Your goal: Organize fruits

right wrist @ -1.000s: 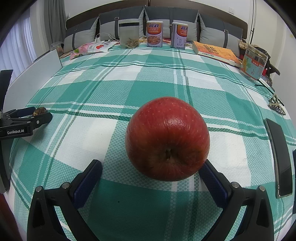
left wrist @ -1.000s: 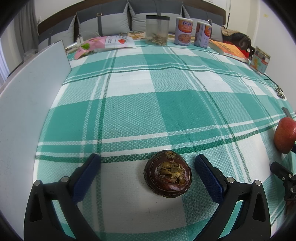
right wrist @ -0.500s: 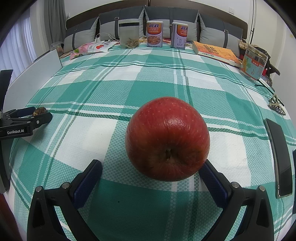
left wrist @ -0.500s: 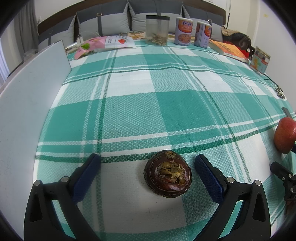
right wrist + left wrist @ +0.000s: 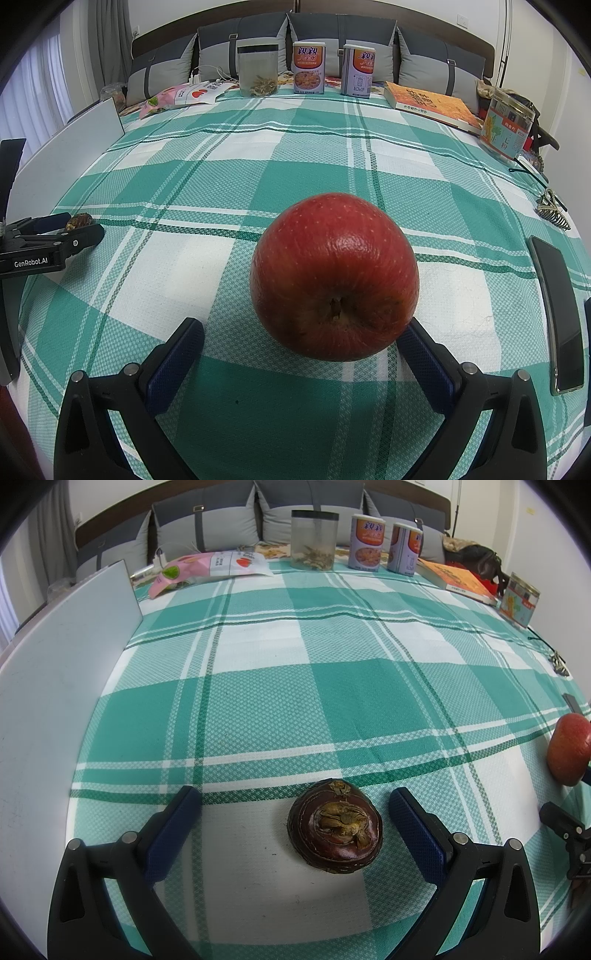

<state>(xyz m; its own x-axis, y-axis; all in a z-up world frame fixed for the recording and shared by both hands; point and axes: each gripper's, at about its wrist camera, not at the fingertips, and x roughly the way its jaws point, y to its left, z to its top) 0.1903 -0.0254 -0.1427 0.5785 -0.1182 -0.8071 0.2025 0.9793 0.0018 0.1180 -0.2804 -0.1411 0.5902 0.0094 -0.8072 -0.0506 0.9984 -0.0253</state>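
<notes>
A dark brown mangosteen [image 5: 335, 828] lies on the green plaid cloth between the fingers of my left gripper [image 5: 294, 810], which is open and not touching it. A red apple [image 5: 334, 275] lies on the cloth between the fingers of my right gripper [image 5: 300, 341], which is open; its right finger is close to or touching the apple. The apple also shows at the right edge of the left wrist view [image 5: 568, 749]. The left gripper [image 5: 79, 230] and the mangosteen [image 5: 78, 222] show at the left of the right wrist view.
A white board [image 5: 55, 686] stands along the left. At the far edge are a snack bag [image 5: 207, 566], a clear jar [image 5: 314, 541], two cans [image 5: 366, 542], a book [image 5: 458, 578] and a tin [image 5: 521, 600]. A black phone [image 5: 557, 314] and a hair clip [image 5: 552, 212] lie at the right.
</notes>
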